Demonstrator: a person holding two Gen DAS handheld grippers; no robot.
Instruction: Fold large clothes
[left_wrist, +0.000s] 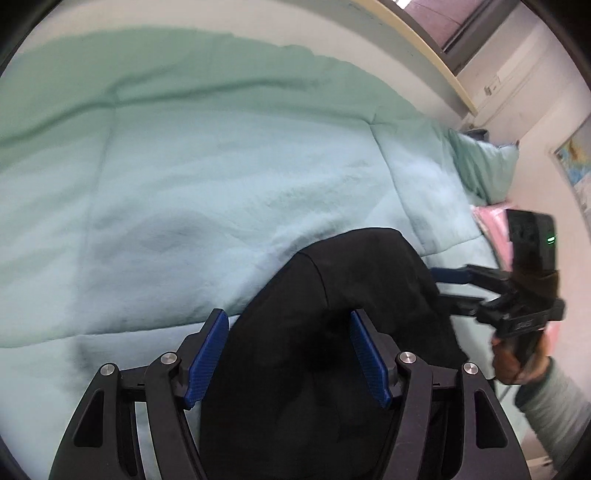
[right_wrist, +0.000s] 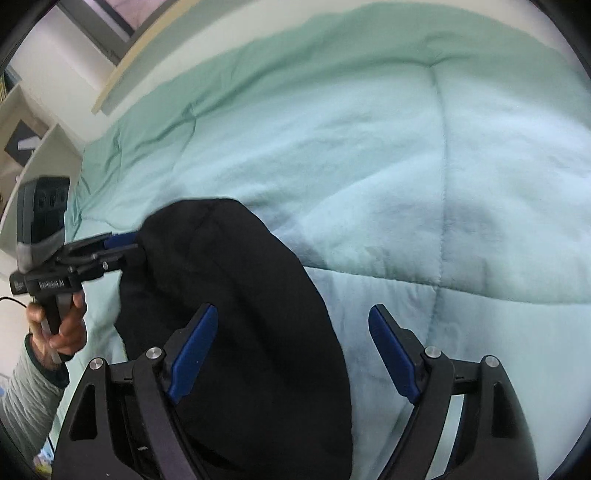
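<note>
A black garment (left_wrist: 325, 325) lies in a rounded heap on a pale green quilt (left_wrist: 207, 177). My left gripper (left_wrist: 288, 354) is open, its blue pads (left_wrist: 207, 358) standing either side of the garment's near part. The garment also shows in the right wrist view (right_wrist: 236, 314). My right gripper (right_wrist: 291, 350) is open, with the garment's right edge between its pads (right_wrist: 192, 350). Each gripper shows in the other's view, at the garment's side: the right one (left_wrist: 448, 286) and the left one (right_wrist: 123, 245).
The quilt (right_wrist: 406, 166) covers a bed that runs to a white wall with a wooden ledge (left_wrist: 424, 48). A green pillow (left_wrist: 484, 166) and pink fabric (left_wrist: 491, 225) lie at the bed's right end. White shelves (right_wrist: 33, 122) stand to the left.
</note>
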